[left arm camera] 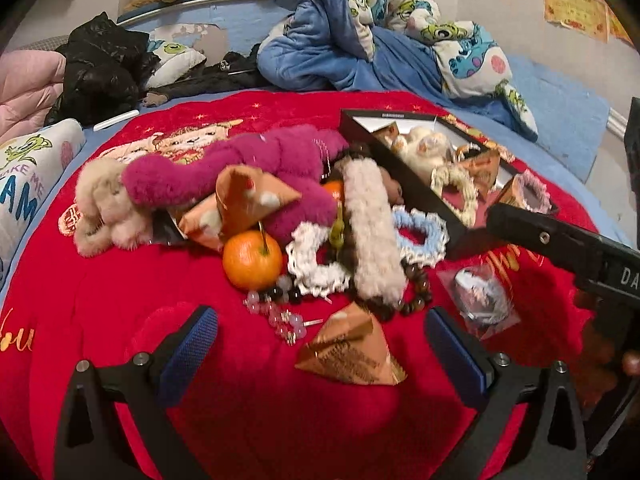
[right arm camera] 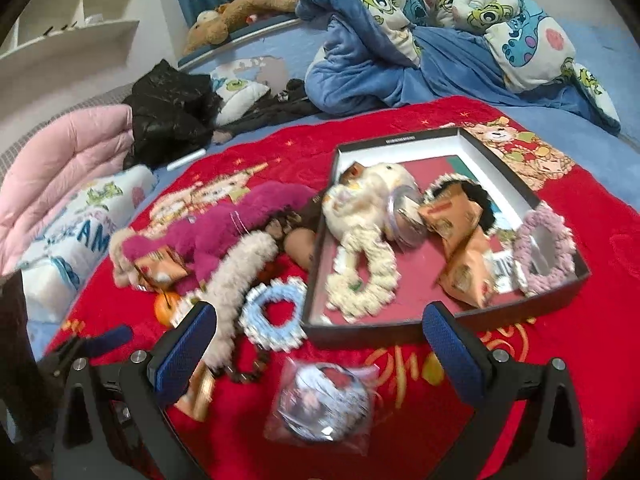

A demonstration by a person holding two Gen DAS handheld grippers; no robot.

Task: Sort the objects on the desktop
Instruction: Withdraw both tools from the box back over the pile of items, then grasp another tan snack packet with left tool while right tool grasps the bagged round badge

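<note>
both tongs hover low over a red blanket, each spread wide and holding nothing. the left tongs straddle a gold triangular packet lying between their blue pads. the right tongs straddle a clear bag holding a round badge, just short of their tips; in the left view they show as a black bar reaching in from the right.

ahead of the right tongs sits a shallow black box holding two cream scrunchies, one pink scrunchie, a cream plush and about three gold packets. ahead of the left tongs lies a crowded pile: one orange, a white scrunchie, a pale blue scrunchie, a long cream fuzzy band, bead bracelets, a magenta plush and two more gold packets. rumpled blue bedding lies beyond.
</note>
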